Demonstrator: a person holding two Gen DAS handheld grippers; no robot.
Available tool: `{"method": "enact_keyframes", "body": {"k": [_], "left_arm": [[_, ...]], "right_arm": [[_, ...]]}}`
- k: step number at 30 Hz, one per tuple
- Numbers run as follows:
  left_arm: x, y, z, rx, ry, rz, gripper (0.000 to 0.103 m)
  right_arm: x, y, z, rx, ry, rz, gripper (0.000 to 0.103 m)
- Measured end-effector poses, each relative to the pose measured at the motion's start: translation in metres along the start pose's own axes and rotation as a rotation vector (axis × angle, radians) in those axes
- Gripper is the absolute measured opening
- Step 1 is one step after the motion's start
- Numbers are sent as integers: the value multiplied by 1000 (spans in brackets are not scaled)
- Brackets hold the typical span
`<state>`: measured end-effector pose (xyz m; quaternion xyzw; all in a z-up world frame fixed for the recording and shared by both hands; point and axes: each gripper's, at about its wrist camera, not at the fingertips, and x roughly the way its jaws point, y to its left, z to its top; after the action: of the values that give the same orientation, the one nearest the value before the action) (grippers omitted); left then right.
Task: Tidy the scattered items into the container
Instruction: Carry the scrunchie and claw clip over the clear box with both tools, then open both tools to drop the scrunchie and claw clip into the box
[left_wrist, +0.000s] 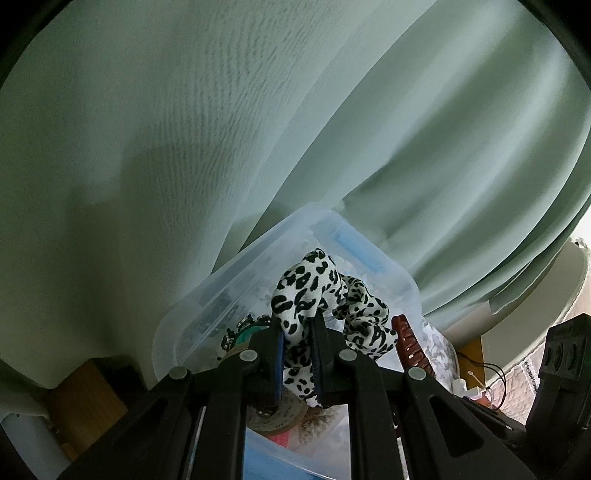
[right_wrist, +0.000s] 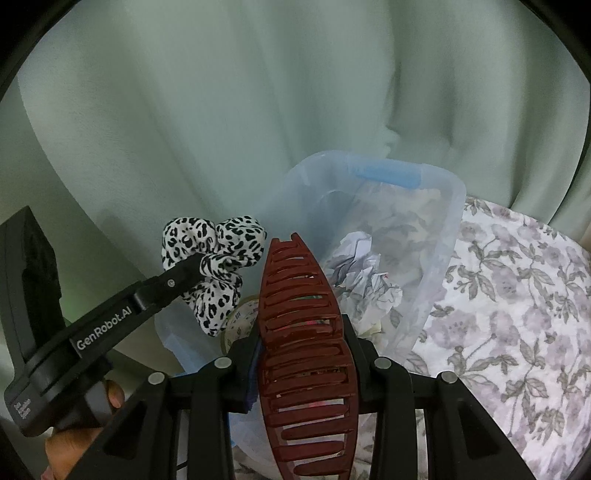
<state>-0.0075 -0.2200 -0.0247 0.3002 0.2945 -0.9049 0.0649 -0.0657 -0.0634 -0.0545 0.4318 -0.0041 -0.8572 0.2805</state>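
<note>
**Mia:** What is the left hand-held gripper (left_wrist: 297, 343) holding?

**Ben:** A spotty black-and-white scrunchie (left_wrist: 325, 295). The two fingers are squeezed tight on it. It hangs in the air, up over the near, left end of the clear box (right_wrist: 439, 236).

**Mia:** And the right hand-held gripper (right_wrist: 303, 354)?

**Ben:** It is clamped on a long dark red hair clip (right_wrist: 299, 332). The clip points straight ahead, along the fingers, the same way the box runs.

**Mia:** Where is the box from them?

**Ben:** Right in front and below. It sits on the flowery cloth (right_wrist: 517, 295) on the table, with the green curtain (right_wrist: 221, 110) behind it. The clip's tip is over the near half of the box. The scrunchie is just to the left of the clip, near the box's left wall.

**Mia:** What is in the box now?

**Ben:** Crumpled paper (right_wrist: 362, 269) and a roll of tape (right_wrist: 240, 321), as far as I can see.

**Mia:** Which one is nearer to dropping in?

**Ben:** I think the clip, since it is more over the middle. The scrunchie looks so close to the edge that it may need to go a bit to the right, or it could fall outside.
</note>
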Motion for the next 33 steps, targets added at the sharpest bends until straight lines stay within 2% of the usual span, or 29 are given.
{"method": "enact_keyframes", "body": {"k": [14, 17, 19, 21, 23, 25, 33], "left_arm": [[10, -6, 9, -12, 13, 19, 12], [7, -8, 8, -7, 11, 28, 21], [5, -13, 7, -6, 8, 24, 38], [0, -15, 9, -7, 4, 18, 48], [-2, -18, 8, -6, 0, 10, 50], [-3, -19, 8, -3, 1, 9, 54], [-10, -4, 13, -3, 1, 17, 55]], "right_arm": [[14, -3, 3, 11, 12, -18, 40], [14, -3, 4, 6, 9, -23, 40], [13, -3, 5, -1, 5, -26, 40], [13, -1, 5, -9, 0, -27, 44], [12, -1, 5, -12, -5, -29, 48], [12, -1, 5, -13, -6, -28, 49], [7, -3, 4, -4, -14, -28, 50]]}}
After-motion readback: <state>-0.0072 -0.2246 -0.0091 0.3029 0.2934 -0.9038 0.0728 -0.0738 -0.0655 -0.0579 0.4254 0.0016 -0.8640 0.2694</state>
